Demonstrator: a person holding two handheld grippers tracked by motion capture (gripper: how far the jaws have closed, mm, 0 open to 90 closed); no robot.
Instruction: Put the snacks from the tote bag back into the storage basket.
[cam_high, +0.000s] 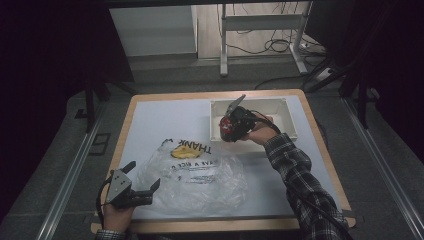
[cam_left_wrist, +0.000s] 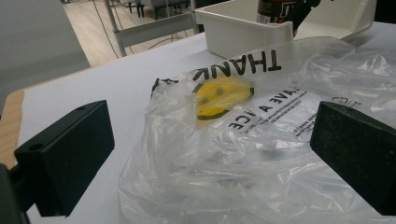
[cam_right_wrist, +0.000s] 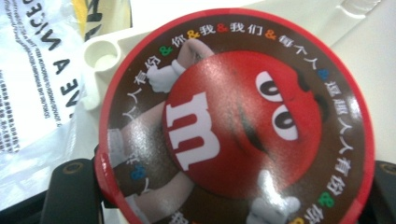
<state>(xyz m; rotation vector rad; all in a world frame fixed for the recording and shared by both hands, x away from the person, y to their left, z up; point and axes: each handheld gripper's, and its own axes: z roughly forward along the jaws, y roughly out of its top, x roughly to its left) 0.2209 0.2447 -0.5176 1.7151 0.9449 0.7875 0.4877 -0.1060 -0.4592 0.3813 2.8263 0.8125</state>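
Note:
A round candy tub (cam_right_wrist: 238, 126) with a red-rimmed lid showing a red cartoon character sits between the jaws of my right gripper (cam_right_wrist: 229, 198), which is shut on it. From above, the right gripper (cam_high: 234, 123) holds this tub (cam_high: 226, 131) over the left part of a white plastic bin (cam_high: 287, 120). A clear plastic bag (cam_high: 200, 175) with black lettering and a yellow smiley lies crumpled on the white table mat. My left gripper (cam_high: 145, 175) stands open at the bag's left edge; its jaws (cam_left_wrist: 210, 158) flank the bag (cam_left_wrist: 261, 140) without touching it.
The bin (cam_left_wrist: 243, 35) stands at the table's far right, just beyond the bag. The table's wooden border (cam_high: 165, 96) frames the mat. Past the far edge are a white metal frame's legs (cam_high: 223, 45) and cables on the floor.

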